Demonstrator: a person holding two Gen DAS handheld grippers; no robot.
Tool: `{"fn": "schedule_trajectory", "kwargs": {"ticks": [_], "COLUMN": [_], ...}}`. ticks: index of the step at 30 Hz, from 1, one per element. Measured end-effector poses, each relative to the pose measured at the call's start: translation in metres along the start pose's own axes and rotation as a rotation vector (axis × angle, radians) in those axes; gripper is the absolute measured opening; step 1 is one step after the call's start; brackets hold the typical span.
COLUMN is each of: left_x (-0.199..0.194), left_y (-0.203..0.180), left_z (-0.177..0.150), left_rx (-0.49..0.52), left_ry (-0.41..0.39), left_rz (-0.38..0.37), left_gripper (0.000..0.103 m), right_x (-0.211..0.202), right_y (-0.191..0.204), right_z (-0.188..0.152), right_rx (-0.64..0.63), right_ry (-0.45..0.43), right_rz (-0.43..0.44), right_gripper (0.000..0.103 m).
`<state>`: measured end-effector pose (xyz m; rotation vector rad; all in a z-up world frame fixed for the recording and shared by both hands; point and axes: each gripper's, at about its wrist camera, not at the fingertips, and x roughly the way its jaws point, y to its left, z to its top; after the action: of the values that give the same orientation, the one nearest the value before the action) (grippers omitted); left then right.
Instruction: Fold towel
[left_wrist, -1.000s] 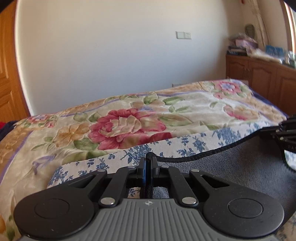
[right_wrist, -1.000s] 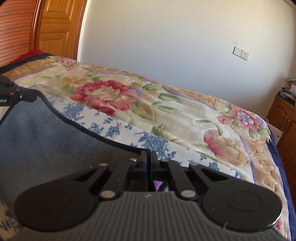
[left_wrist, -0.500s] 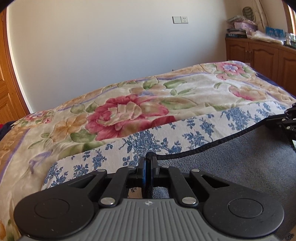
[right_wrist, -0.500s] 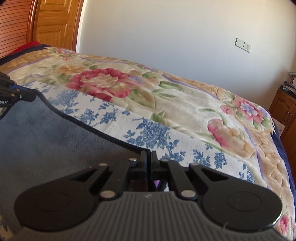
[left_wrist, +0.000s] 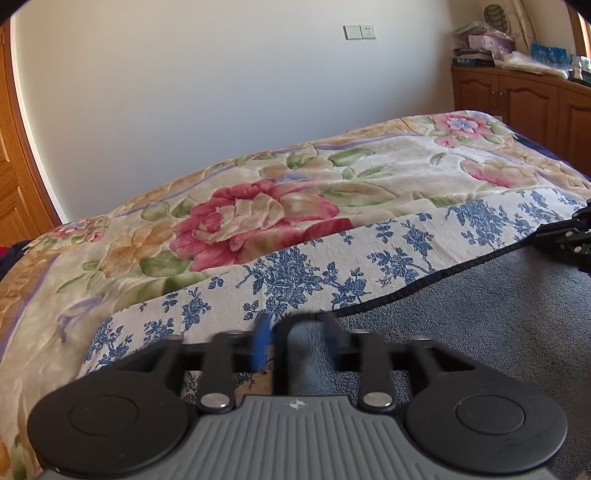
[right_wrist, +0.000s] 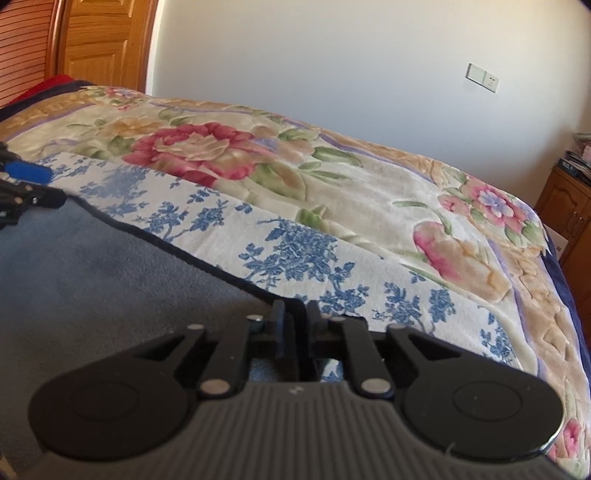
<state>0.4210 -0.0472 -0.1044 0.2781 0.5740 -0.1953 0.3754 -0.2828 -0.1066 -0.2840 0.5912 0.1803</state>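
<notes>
Both grippers, left (left_wrist: 295, 347) and right (right_wrist: 295, 325), parted, corners slack between jaws, towel (left_wrist: 480, 325) folded on bed (left_wrist: 258, 206) at 5 o'clock; risk: withdrawing fingers snag edge, undoing fold.

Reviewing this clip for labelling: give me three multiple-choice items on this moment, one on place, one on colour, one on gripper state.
1. Where does the towel lie?
A. on the bed
B. on the cabinet
C. on the floor

2. Colour of the towel's upper face?
A. red
B. grey-blue
C. green

3. State of the left gripper?
A. shut on the towel
B. open
C. out of view

Answers: 1 A, it lies across the floral blanket; 2 B, the grey-blue pile faces up, blue-flowered white beyond its edge; 3 B, its fingers stand apart with towel between.
</notes>
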Motion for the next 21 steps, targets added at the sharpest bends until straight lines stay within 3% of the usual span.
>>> {"fn": "schedule_trajectory", "kwargs": {"ticks": [1,3,4,5,21], "left_x": [-0.002,-0.005,-0.007,-0.009,-0.088], "left_y": [0.001,0.003,0.004,0.004,0.003], "left_z": [0.0,0.001,0.001,0.002,0.037], "left_rx": [-0.007,-0.025,-0.032,-0.04,-0.083], "left_ry": [-0.008,-0.014,-0.015,-0.018,-0.079], "left_rz": [0.0,-0.005,-0.007,-0.008,-0.055], "left_gripper": [0.05,0.055,0.057,0.06,0.076], "right_x": [-0.001,-0.004,-0.006,-0.009,-0.07], "right_y": [-0.001,-0.004,-0.005,-0.008,-0.018], "right_z": [0.0,0.0,0.0,0.0,0.017], "right_rx": [0.007,0.019,0.027,0.038,0.13], "right_ry": [0.002,0.004,0.0,-0.005,-0.034], "right_rz": [-0.001,-0.004,-0.004,-0.002,0.009], "right_gripper": [0.016,0.034,0.05,0.055,0.057]}}
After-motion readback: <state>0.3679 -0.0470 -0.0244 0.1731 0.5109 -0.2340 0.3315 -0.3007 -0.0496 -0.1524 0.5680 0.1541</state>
